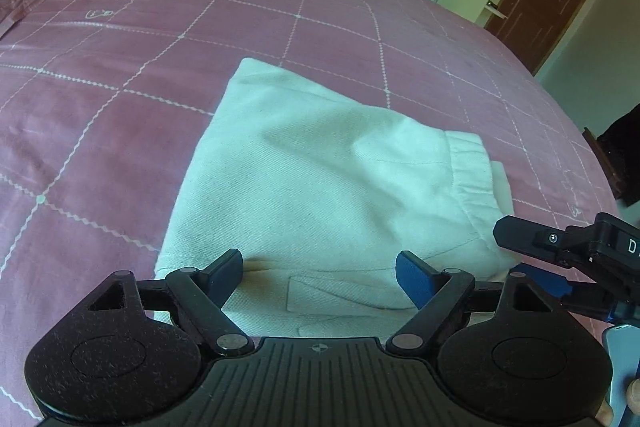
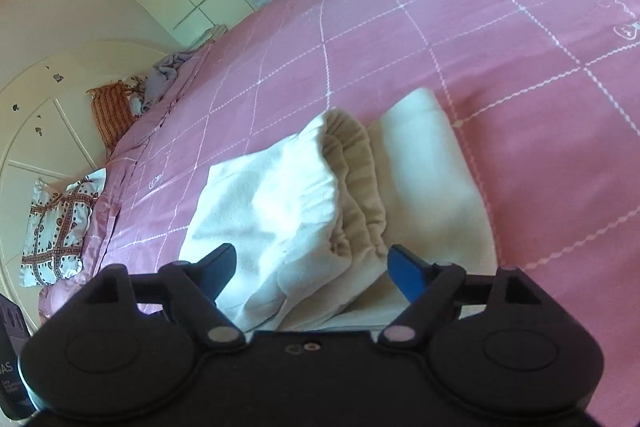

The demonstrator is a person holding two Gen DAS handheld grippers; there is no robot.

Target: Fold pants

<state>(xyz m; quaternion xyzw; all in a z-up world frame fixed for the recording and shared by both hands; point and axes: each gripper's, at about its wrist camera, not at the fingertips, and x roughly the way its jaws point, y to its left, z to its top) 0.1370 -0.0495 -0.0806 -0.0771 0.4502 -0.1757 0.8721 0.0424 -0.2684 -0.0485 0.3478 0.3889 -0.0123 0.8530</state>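
Both pictures are bright with soft daylight. The bed [image 1: 120, 131] bends at the edges and the corners go dark. The pants [image 2: 280, 187] glow very white in the right view, which is a little blurry. Shadows are soft.

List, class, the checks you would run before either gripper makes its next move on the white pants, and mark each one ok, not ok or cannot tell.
1. Left gripper open, nothing pinched: ok.
2. Right gripper open, cloth between the fingers but not clamped: ok.
3. Pants folded into a compact bundle on the bedspread: ok.
4. Waistband lying flat: not ok, bunched.
5. Layers underneath aligned: cannot tell.
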